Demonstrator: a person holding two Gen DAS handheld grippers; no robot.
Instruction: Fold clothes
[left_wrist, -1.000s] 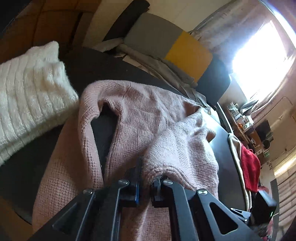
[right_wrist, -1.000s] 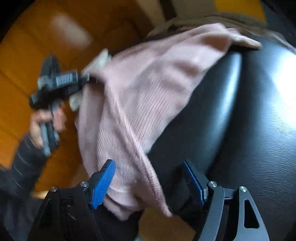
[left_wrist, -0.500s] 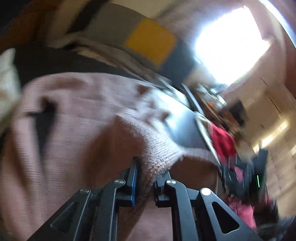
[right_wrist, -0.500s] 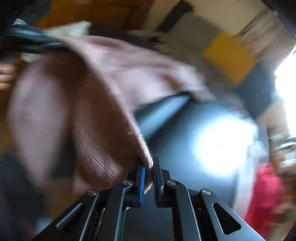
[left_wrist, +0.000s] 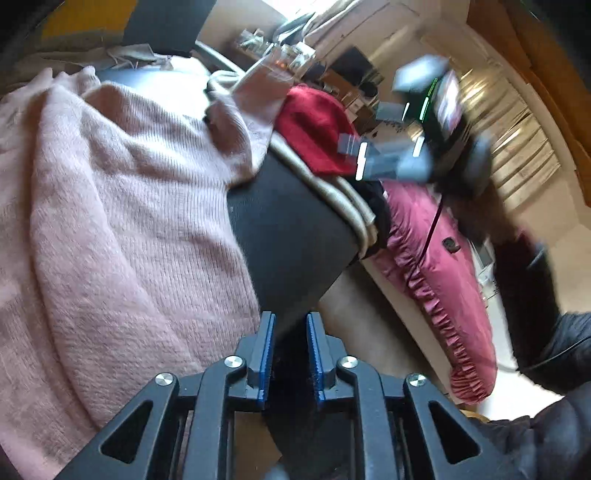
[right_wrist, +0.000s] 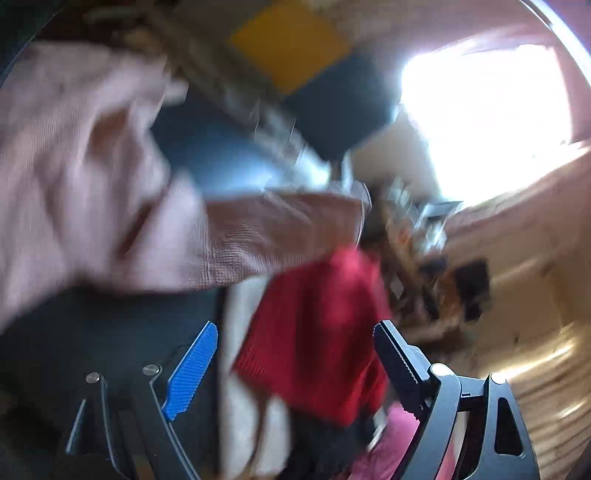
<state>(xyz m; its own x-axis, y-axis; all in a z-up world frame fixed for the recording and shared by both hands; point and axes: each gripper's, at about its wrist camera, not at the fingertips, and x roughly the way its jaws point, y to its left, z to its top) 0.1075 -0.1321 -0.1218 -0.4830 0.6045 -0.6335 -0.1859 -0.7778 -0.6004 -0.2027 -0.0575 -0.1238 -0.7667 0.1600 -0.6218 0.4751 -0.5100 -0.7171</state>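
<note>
Both of my grippers just let go — left gripper (left_wrist: 288, 350) jaws slightly apart, empty; right gripper (right_wrist: 295, 369) wide open. Pink sweater (left_wrist: 122, 221) now lies doubled on the black table (left_wrist: 291, 229), left side. Fold landed; next garment likely the red one (right_wrist: 317, 332), right.

You have one pink knit sweater (left_wrist: 122, 206) at nine o'clock, one red garment (left_wrist: 317, 129) at one o'clock, one beige folded piece (left_wrist: 343, 199) under it, one maroon ruffled cushion (left_wrist: 439, 280) at three o'clock, and two grippers: left (left_wrist: 289, 350), right (right_wrist: 295, 369).
</note>
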